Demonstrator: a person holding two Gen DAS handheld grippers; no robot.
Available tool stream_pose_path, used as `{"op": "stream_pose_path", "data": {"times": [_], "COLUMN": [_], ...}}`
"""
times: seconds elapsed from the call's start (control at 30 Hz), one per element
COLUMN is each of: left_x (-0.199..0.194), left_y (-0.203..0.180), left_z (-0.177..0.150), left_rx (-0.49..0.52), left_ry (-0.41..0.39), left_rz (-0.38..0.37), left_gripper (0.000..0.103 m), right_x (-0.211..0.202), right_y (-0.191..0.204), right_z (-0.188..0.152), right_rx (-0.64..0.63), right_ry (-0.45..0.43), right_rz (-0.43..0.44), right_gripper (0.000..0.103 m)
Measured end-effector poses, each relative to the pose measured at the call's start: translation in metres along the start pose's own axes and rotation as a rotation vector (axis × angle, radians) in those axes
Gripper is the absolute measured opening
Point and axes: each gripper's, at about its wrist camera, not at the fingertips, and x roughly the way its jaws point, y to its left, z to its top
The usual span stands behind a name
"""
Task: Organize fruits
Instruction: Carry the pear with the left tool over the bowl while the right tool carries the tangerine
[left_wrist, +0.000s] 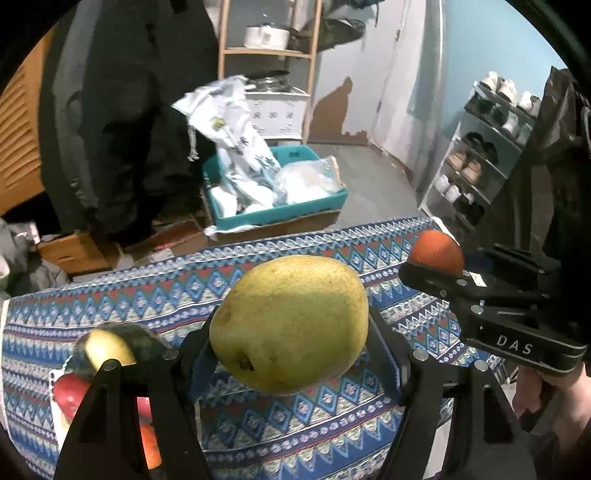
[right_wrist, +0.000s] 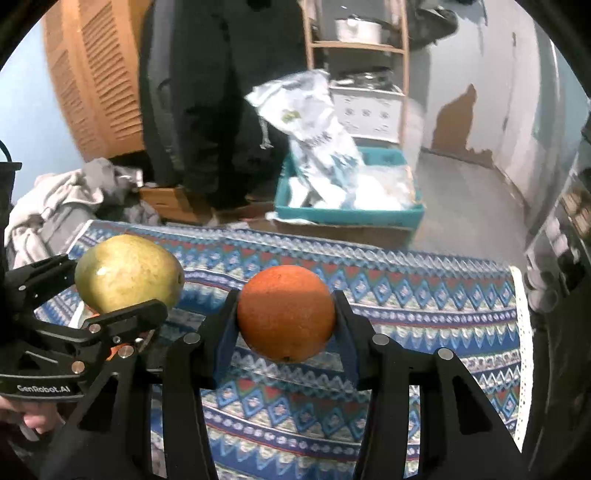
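Fruits sit in both sets of fingers: our left gripper (left_wrist: 291, 332) has its fingers (left_wrist: 384, 343) closed on a yellow-green pear (left_wrist: 290, 323), and our right gripper (right_wrist: 286, 325) has its fingers (right_wrist: 345, 332) clamped on an orange (right_wrist: 286, 313). Each fruit is pinched at its sides and hangs above the patterned cloth (left_wrist: 258, 435) covering the bench, not touching it.

To the lower left of the left fingers, partly hidden behind them, a small pile of other fruit (left_wrist: 107, 347) lies together: one pale yellow piece, with red and orange ones below. We cannot tell what they rest in.

We judge this to be the carrying step, with both pieces lifted and neither yet set down. The next move calls for bringing each fruit over its place, probably the pile beside the left fingers, lowering it until it rests, and only then spreading the fingers. Both fruits are round and may roll on release.

Beyond the bench, a teal bin (left_wrist: 280, 214) of bags stands on the floor.
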Motion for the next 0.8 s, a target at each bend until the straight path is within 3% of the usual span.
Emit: {"op": "stream_pose_path", "data": {"times": [0.43,0.8], "left_x": [-0.045,-0.056], "left_y": [0.058,0.113], "left_z": [-0.021,-0.046], "left_rx": [-0.079,-0.155], "left_ry": [-0.048,-0.041], "left_rz": [0.094,0.168], "left_gripper": [0.074,0.074], "right_x": [0.009,0.036], "right_y": [0.079,0.128], "right_z": [0.024,0.031], "right_rx": [-0.103,-0.156], "right_ry": [-0.012,0.027], "right_rz": [0.087,0.144], "right_gripper": [0.047,0.047]}}
